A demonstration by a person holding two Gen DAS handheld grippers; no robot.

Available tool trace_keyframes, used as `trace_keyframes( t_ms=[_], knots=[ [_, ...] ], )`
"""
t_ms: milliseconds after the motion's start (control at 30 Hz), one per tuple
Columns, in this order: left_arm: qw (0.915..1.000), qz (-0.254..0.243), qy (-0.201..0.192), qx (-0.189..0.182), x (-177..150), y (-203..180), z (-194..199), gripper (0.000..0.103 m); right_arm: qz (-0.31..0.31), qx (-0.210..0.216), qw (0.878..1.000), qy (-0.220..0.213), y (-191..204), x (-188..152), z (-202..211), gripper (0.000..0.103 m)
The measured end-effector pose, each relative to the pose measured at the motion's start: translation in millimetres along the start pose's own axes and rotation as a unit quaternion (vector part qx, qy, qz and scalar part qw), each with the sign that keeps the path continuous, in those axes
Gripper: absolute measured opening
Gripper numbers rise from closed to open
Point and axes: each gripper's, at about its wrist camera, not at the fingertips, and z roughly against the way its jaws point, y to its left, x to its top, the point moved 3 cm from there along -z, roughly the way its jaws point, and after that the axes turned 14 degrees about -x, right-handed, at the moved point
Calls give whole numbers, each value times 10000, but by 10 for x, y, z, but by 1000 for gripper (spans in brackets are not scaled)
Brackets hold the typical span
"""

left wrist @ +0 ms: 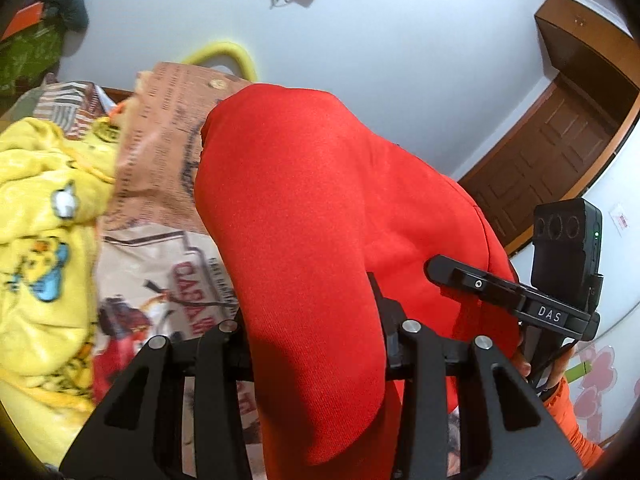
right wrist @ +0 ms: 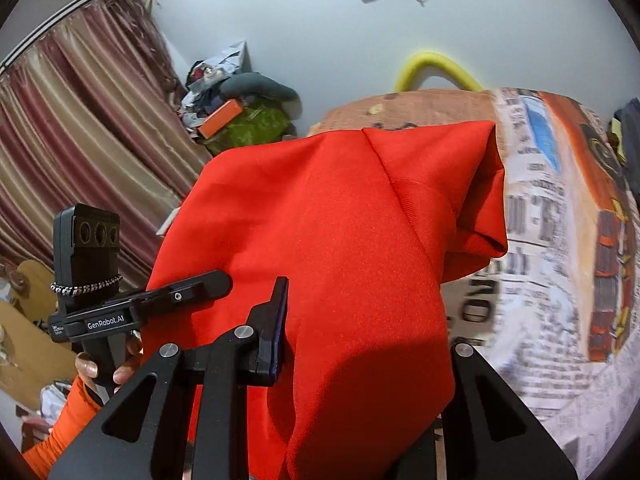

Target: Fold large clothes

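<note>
Nearest each camera, black jaws clamp red cloth: the left gripper [left wrist: 316,344] pinches one part of the red garment [left wrist: 320,200], and the right gripper [right wrist: 360,336] pinches another, both closed on the fabric. The garment hangs between the two, lifted off the bed, spreading forward and away from the fingers, with its long axis running roughly from one gripper to the other. Neither hand is clearly the nearer. The cloth is a soft, fine knit, with one diagonal seam. Beyond lie the newspaper-print bedsheet [right wrist: 560,208], a fluffy yellow blanket [left wrist: 44,200] and a plain pale wall [left wrist: 400,40].
</note>
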Motion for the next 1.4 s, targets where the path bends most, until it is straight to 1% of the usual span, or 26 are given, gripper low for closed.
trace_keyframes(
  t_ms=[133,200,300,400,433,567,767,833,933,1000,1033,1067,1133,1300,1367,1400],
  knots=[
    [9998,73,-9,196,-1,223,202,40,8,122,9999,101,233,14,-249,23],
    [9994,187,-6,286,-28,402,287,40,0,171,9997,196,292,17,-399,23],
    [9986,374,53,370,-95,698,283,40,6,200,9991,377,381,-22,-638,23],
    [9973,561,167,442,-171,1016,193,40,18,173,9980,600,446,-105,-890,23],
    [9969,605,201,452,-208,1067,183,40,15,162,9976,675,453,-133,-981,23],
    [9944,830,396,513,-301,1440,-5,40,-73,132,9954,949,410,-214,-1322,23],
    [9911,812,722,772,-377,1809,-347,40,-359,75,9904,1329,252,-345,-1812,23],
    [9890,906,810,841,-420,1932,-466,40,-450,23,9886,1438,176,-394,-1954,23],
    [9851,1084,936,951,-517,2135,-606,41,-441,-166,9875,1507,116,-451,-2032,23],
    [9863,989,932,939,-580,2162,-617,46,-413,-195,9867,1558,51,-513,-2064,23],
    [9870,932,928,922,-591,2154,-602,46,-410,-176,9862,1596,31,-533,-2055,24],
    [9873,894,940,922,-603,2137,-590,48,-394,-174,9860,1611,28,-565,-2050,26],
    [9863,824,995,1023,-624,2083,-555,50,-256,-259,9862,1615,27,-590,-1977,26],
    [9845,716,987,1264,-598,1917,-318,50,362,-749,9886,1253,98,-579,-1634,26],
    [9837,543,921,1442,-570,1820,-216,50,649,-963,9876,1056,175,-555,-1524,26],
    [9835,367,850,1557,-552,1748,-151,50,830,-1084,9867,888,241,-542,-1432,26]
  ],
)
